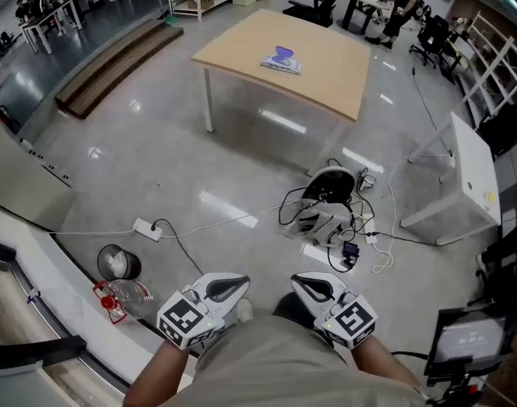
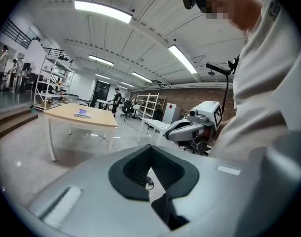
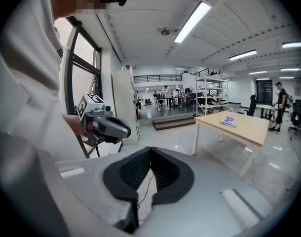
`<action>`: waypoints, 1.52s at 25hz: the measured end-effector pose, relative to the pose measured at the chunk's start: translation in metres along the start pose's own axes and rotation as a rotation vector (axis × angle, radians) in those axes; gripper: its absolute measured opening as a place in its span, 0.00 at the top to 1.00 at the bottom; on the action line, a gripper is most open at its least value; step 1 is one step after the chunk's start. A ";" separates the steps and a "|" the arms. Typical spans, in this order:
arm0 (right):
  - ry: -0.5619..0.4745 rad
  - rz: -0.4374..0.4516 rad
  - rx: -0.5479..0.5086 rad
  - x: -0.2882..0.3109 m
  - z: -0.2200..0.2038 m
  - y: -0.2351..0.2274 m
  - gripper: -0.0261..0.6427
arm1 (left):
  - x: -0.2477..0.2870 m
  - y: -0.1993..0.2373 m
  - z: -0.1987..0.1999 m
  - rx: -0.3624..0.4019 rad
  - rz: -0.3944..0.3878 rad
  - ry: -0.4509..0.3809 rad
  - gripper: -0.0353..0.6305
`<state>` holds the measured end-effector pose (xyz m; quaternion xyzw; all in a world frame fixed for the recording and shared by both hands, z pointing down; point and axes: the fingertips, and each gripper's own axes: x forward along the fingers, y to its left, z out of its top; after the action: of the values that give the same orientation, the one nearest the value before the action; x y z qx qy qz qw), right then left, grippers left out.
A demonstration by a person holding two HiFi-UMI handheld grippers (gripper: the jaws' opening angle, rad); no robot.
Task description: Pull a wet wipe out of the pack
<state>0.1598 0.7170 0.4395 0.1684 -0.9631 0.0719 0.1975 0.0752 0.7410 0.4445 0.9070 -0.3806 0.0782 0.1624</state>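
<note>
Since the pack of wipes lies on the wooden surface, well apart from the person, the step in hand is judged to be the approach. The surface should be reached first. The pack is then best pinned flat by one gripper while the top wipe is pinched at the opening by the other and drawn upward. The left gripper and the right gripper are held low at the waist, side by side, pointed forward. The jaws of each are closed together, with nothing between them.
</note>
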 end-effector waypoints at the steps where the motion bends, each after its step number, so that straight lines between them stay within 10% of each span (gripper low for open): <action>1: 0.007 0.003 0.003 0.003 -0.001 -0.001 0.96 | 0.002 0.004 0.000 -0.009 -0.006 -0.001 0.94; 12: 0.026 0.071 0.023 0.055 0.011 -0.064 0.96 | 0.041 0.079 0.017 -0.042 0.043 0.000 0.94; 26: -0.056 0.127 -0.033 0.112 0.079 -0.285 0.96 | 0.198 0.216 0.149 0.056 0.097 -0.012 0.94; 38: -0.022 0.101 0.006 0.185 0.090 -0.406 0.96 | 0.265 0.333 0.168 0.008 0.098 0.025 0.94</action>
<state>0.1110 0.2651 0.4618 0.1210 -0.9723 0.0826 0.1823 0.0253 0.2864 0.4361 0.8868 -0.4224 0.0988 0.1596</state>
